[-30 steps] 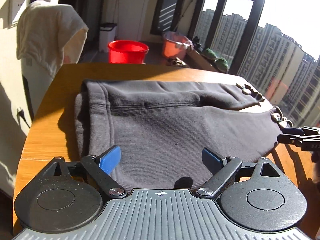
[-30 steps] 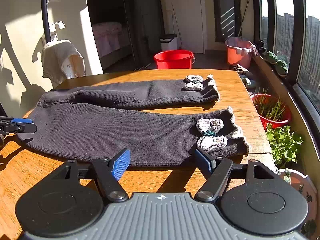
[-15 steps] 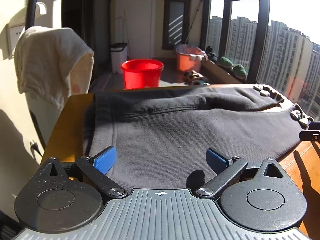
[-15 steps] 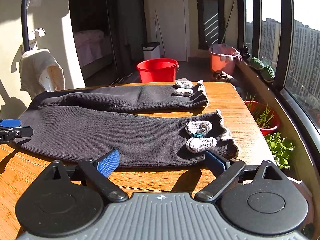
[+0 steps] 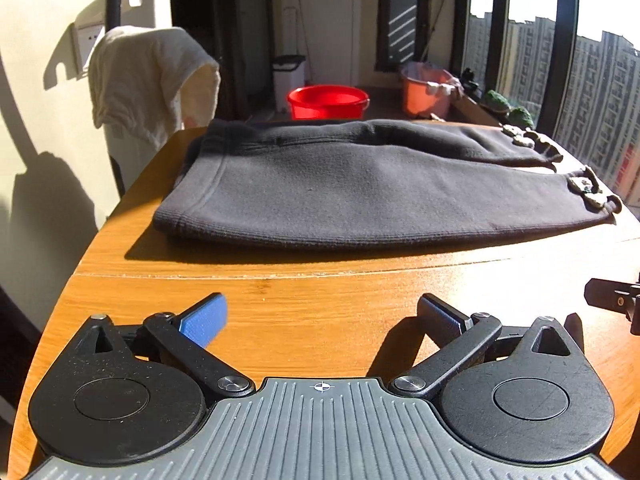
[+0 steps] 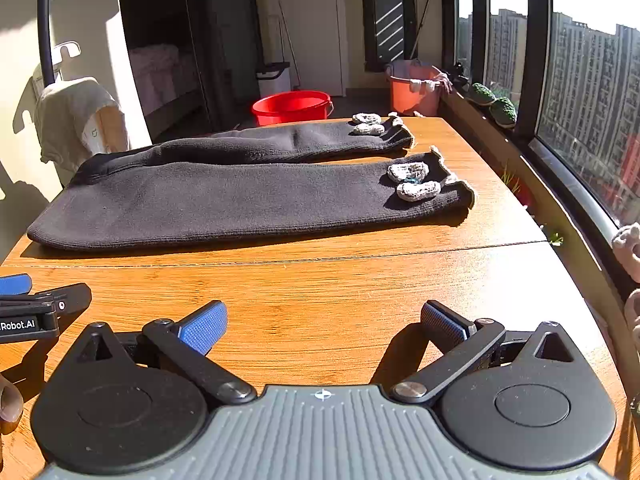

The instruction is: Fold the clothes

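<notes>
Lying flat across the far half of the table (image 6: 360,300), the dark knit trousers (image 6: 240,200) look soft, thickish and floppy, best pinched at waistband and cuffs, while the left gripper (image 5: 320,316) and right gripper (image 6: 324,322) hover near, jaws wide and empty.

Pretty clearly someone's flat, up in a high-rise on an enclosed sunny balcony. Tall windows (image 6: 580,92) at 2 o'clock look out on apartment towers. A wooden table (image 6: 320,292) takes up the foreground. At 12 o'clock there's a red bucket (image 6: 294,107), an orange tub (image 6: 412,94) and a white bin (image 6: 274,80) on the floor. A bed (image 6: 160,76) shows through a doorway at 10 o'clock, with a towel (image 5: 148,80) draped nearby.
</notes>
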A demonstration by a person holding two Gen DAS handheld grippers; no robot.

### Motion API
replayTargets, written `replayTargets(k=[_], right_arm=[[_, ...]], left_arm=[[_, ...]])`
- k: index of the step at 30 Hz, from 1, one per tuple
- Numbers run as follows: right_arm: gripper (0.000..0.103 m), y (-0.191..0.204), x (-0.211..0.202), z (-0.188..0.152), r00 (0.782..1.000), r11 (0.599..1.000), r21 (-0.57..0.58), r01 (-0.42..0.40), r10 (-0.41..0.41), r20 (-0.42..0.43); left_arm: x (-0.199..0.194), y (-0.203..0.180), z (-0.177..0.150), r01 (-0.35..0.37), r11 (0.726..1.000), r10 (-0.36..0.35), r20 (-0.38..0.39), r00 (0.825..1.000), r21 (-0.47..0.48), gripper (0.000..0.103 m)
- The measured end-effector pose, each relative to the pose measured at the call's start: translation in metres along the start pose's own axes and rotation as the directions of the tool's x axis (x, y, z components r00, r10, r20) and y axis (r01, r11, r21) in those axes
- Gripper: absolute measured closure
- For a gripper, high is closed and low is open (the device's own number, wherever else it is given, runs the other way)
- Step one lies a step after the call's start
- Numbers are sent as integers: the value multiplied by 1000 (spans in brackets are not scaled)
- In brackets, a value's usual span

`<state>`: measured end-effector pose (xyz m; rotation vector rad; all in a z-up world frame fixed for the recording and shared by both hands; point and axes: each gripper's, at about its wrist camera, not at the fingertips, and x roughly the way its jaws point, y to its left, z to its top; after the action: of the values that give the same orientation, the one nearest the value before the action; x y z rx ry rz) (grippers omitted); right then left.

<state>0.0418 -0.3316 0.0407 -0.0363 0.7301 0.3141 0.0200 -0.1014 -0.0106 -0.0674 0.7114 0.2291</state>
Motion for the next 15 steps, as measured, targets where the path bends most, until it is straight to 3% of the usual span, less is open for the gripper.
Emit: replayTargets(k=[3,7,15], right_arm=[[0,13,-1,-5,999,999,-37,31,-32,-19],[0,19,0,-7,998,998,-4,67,-67,-13],[0,18,0,-8,997,997,2,79,-79,-3]], left_arm=[[-10,-6,-9,-15,1000,15,0,1000,-14,0],[-12,-6,-10,-17,1000,17,2,1000,-21,0],[-15,-9,-11,-26,999,26,0,1000,-22,0]])
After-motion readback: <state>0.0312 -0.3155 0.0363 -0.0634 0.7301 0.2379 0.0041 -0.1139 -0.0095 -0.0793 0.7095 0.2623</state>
